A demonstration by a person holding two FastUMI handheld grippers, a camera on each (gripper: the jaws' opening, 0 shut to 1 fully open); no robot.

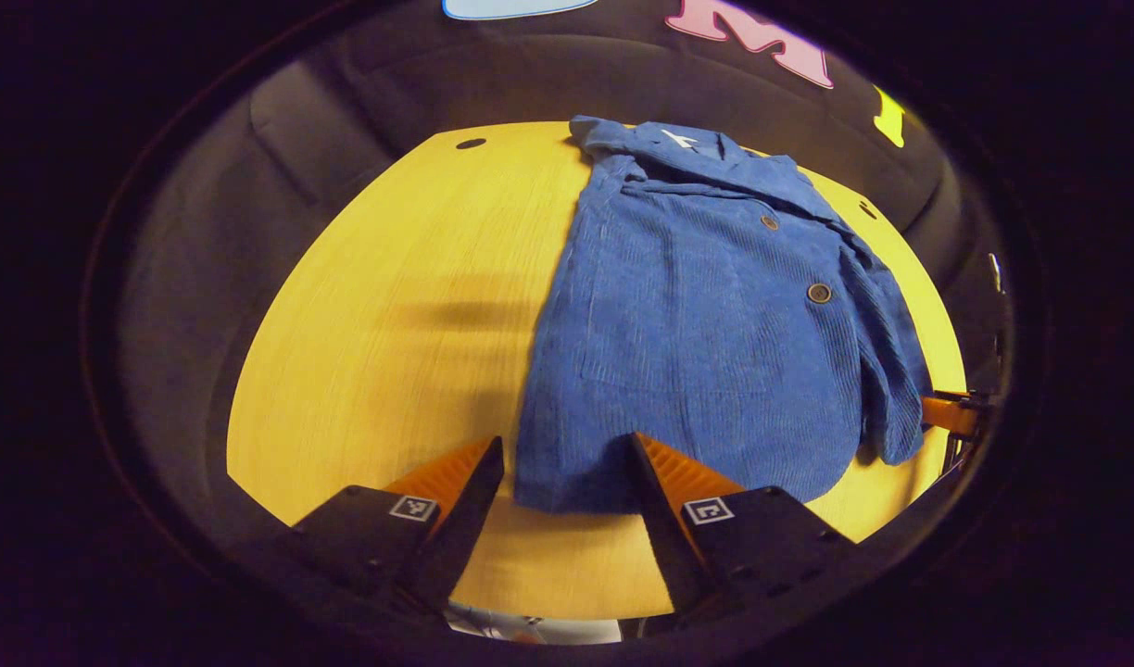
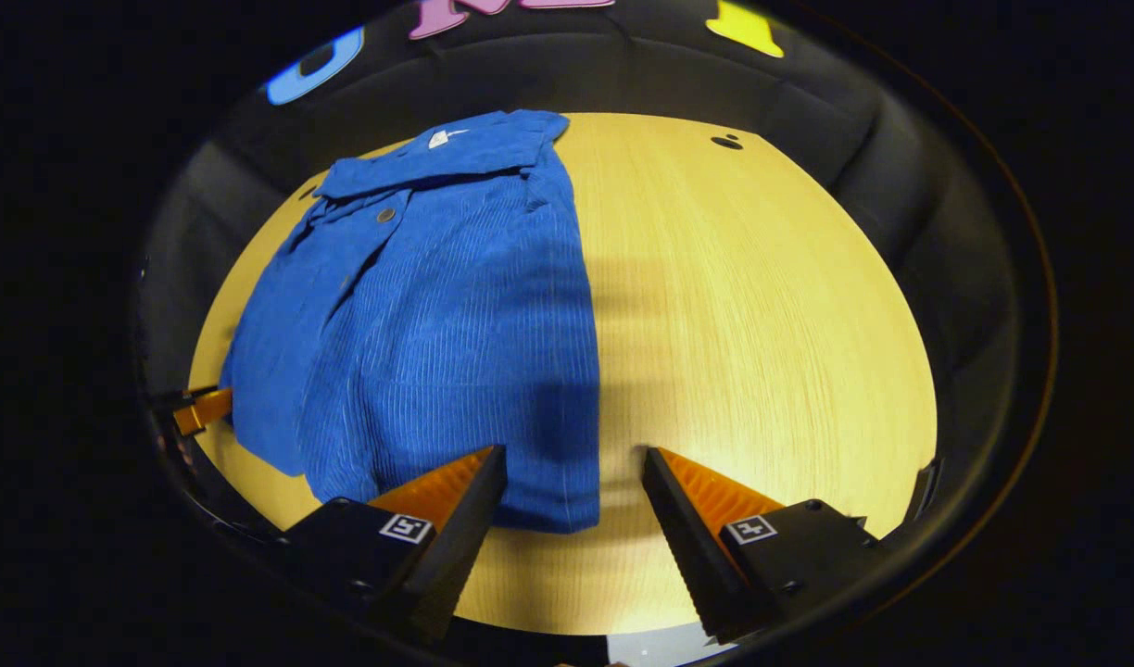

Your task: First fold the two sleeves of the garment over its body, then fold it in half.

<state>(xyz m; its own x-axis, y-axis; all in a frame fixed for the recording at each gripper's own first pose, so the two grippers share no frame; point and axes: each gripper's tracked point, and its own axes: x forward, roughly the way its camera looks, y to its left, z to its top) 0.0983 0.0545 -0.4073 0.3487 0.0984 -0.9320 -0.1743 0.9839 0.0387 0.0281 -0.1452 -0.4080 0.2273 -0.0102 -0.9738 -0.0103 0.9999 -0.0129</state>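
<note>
We hold left gripper and right gripper spread wide, gripping nothing, over near hem of blue corduroy jacket lying flat on yellow wooden table, sleeves apparently folded in. Risk we judge: pinching top layer alone at hem, sleeves sliding out during half-fold.

jacket flat on table | collar far | hem near left tongs
</note>
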